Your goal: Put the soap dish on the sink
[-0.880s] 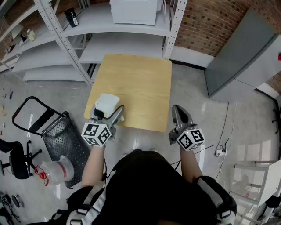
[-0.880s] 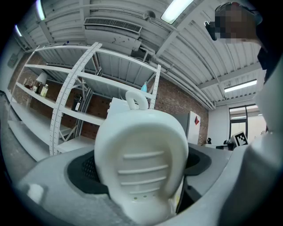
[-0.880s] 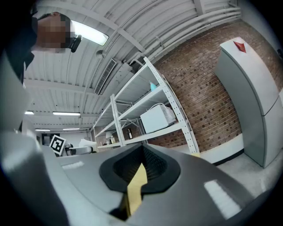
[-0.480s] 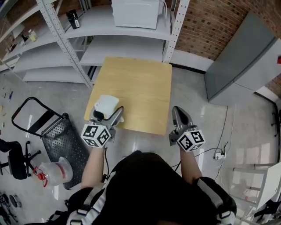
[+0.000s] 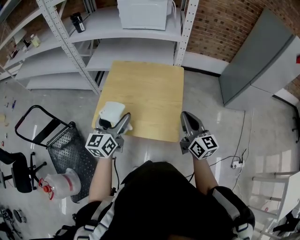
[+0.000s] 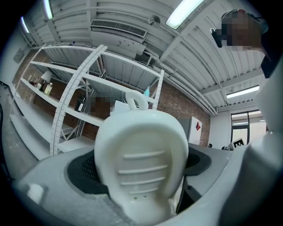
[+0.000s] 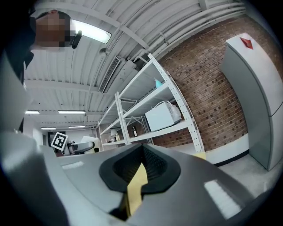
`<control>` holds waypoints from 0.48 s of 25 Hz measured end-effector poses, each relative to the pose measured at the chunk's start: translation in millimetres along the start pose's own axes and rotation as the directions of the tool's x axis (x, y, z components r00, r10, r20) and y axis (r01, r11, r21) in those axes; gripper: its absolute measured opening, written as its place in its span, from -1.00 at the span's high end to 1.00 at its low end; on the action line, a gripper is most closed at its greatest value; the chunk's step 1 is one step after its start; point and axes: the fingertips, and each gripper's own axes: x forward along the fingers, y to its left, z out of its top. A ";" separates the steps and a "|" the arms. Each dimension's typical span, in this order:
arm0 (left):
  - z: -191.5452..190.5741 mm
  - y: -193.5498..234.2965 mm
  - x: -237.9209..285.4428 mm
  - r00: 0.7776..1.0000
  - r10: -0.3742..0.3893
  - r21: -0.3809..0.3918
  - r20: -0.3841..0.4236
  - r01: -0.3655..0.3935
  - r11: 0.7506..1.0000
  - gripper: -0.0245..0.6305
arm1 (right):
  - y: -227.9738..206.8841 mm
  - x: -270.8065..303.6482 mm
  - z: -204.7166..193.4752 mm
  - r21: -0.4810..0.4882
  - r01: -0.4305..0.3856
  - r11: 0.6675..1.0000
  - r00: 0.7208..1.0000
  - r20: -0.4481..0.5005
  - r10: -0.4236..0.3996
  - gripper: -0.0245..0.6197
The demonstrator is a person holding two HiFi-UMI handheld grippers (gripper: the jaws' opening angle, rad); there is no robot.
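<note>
You are holding the white soap dish (image 6: 141,154) in your left claw (image 5: 116,121). The jaws are standing wide, one on each side of the dish, and they are pressing on its sides. In the left gripper view the dish is filling the gap between them, with its hollow side facing the camera and showing raised ribs and a few small drain holes. From the head view the dish is hanging over the near left corner of the wooden desk (image 5: 145,93); whether it is touching the top cannot be told.

Your right claw (image 5: 189,120) is carrying nothing. Its jaws are sitting together, leaving only a thin slit, and the yellow wood is showing through that slit in the right gripper view. This claw is resting at the near right edge of the desk, well apart from the dish, and both claws are pointing level and away from you.

Beyond the desk a white metal shelf rack (image 5: 136,49) is standing against a brick wall (image 5: 225,23), and a white box-shaped appliance (image 5: 143,13) is sitting on one of its shelves. A dark bottle (image 5: 77,21) is standing on a shelf further left. A grey cabinet (image 5: 267,61) is standing to the right. On the floor (image 5: 211,108) to your left a black hand cart (image 5: 56,140) is lying beside a clear plastic bag (image 5: 58,180), and a cable is running to a power strip (image 5: 233,163) on your right.
</note>
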 end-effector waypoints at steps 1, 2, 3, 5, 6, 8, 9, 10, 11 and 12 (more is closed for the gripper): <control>1.6 1.0 -2.6 1.000 0.006 0.002 0.007 -0.006 1.000 -0.54 | 1.5 0.3 -1.0 0.004 -0.005 1.000 1.000 -0.004 0.005 0.90; 3.3 2.6 -5.2 1.000 0.014 0.008 0.014 -0.014 1.000 -0.54 | 2.4 0.5 -2.2 0.009 -0.008 1.000 1.000 -0.009 0.008 0.90; 5.1 5.0 -7.8 1.000 0.023 0.013 0.022 -0.023 1.000 -0.54 | 2.8 1.2 -3.1 0.014 -0.009 1.000 1.000 -0.012 0.009 0.90; 8.8 12.5 -14.0 0.999 0.043 0.008 0.033 -0.043 0.999 -0.54 | 3.7 4.7 -3.8 0.025 -0.012 1.000 1.000 -0.009 0.012 0.90; 10.7 17.0 -18.1 0.998 0.055 0.001 0.038 -0.055 0.998 -0.54 | 5.6 7.5 -3.7 0.031 -0.017 0.999 1.000 -0.005 0.017 0.90; 14.3 25.1 -27.2 0.996 0.075 -0.008 0.047 -0.075 0.997 -0.54 | 12.9 12.3 -3.5 0.031 -0.027 0.999 1.000 0.000 0.027 0.90; 15.9 28.4 -31.8 0.995 0.081 -0.009 0.052 -0.081 0.997 -0.54 | 17.0 14.1 -3.7 0.027 -0.031 0.999 1.000 0.001 0.031 0.90; 17.3 31.9 -36.3 0.995 0.086 -0.007 0.056 -0.086 0.996 -0.54 | 20.7 16.3 -4.1 0.022 -0.034 0.999 0.999 0.002 0.034 0.90; 18.6 35.9 -41.1 0.994 0.092 -0.003 0.060 -0.092 0.996 -0.54 | 24.0 19.3 -4.8 0.019 -0.038 0.999 0.999 0.002 0.037 0.90; 20.0 40.7 -46.6 0.993 0.100 0.002 0.064 -0.101 0.995 -0.54 | 27.2 23.1 -5.8 0.020 -0.043 0.999 0.999 0.001 0.043 0.90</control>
